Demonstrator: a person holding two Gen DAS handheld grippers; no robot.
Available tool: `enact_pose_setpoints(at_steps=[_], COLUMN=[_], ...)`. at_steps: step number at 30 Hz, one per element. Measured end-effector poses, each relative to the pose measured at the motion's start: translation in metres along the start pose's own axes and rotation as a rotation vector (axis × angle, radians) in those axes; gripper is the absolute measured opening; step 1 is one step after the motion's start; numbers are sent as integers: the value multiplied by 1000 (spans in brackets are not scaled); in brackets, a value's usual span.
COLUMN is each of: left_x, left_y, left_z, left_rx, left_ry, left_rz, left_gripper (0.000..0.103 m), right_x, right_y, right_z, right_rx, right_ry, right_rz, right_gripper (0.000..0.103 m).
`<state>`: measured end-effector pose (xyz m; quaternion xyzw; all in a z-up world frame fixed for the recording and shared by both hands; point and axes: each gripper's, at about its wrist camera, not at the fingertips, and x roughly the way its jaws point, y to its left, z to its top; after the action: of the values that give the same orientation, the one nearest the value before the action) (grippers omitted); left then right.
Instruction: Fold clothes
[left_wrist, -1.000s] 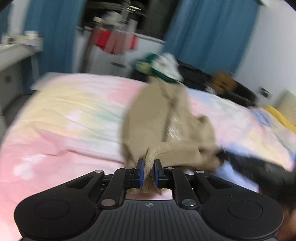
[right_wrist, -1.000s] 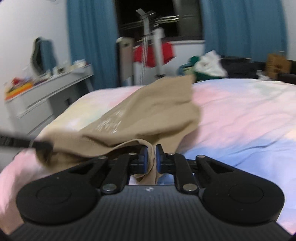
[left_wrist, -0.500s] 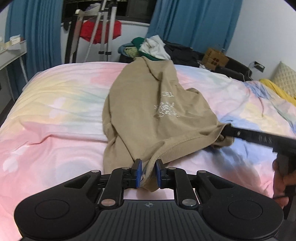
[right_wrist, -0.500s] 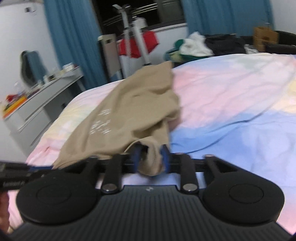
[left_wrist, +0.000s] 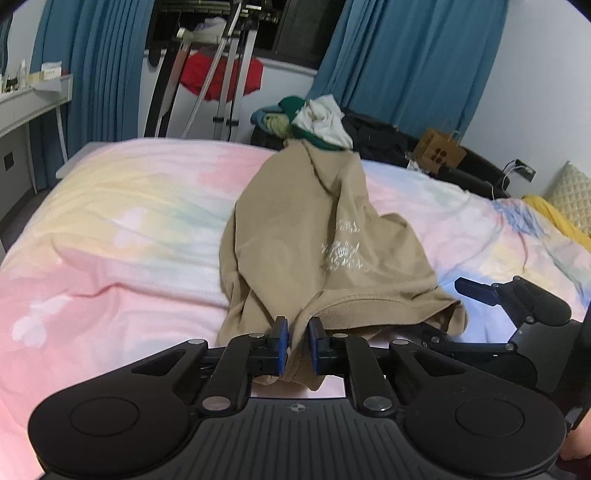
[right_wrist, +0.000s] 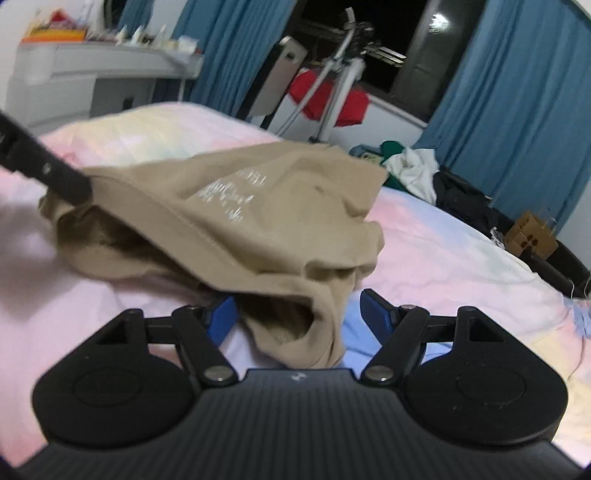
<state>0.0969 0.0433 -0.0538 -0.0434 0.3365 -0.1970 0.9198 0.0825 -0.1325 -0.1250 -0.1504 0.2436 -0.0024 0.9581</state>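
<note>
Tan shirt (left_wrist: 314, 236) lying rumpled on bed (left_wrist: 110, 236), white print at 12 o'clock; left hand-held gripper (left_wrist: 294, 343) closing, pinching its hem; right hand-held gripper (right_wrist: 299, 314) opening, hem loose between pads.

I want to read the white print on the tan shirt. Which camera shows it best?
The left wrist view: the print on the tan shirt is sharp, upright and faces the camera. The right wrist view shows the same print blurred, upside down and at a slant.
</note>
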Motion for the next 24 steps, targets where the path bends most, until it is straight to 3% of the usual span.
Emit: enact_pose_setpoints(at_steps=[4,7,9,15,18,20,24], left_x=[-6,-10,-12,-11,-7,-4,9], left_y=[-5,-7,-7,-16,-24,-32,-58], left_z=[0,-1,-1,-10,-17,-23,-41], left_rx=[18,30,34,91,129,164,346], left_ry=[-45,-64,-73,-104,-117,-125,-130], left_rz=[1,2,2,32,35,35,66], left_gripper=[9,9,9,13,33,53,78], right_x=[10,33,37,17,5,-1,1], right_y=[-31,-48,-54,-74,-83,-86,-93], right_z=[-2,-10,-16,-11,-9,-7,-7], right_rx=[255,408,457,556,590,611,646], right_ry=[-11,97,125,-8,-99,-124,-116], right_rz=[33,91,47,12,5,6,17], right_gripper=[74,74,74,74,74,74,74])
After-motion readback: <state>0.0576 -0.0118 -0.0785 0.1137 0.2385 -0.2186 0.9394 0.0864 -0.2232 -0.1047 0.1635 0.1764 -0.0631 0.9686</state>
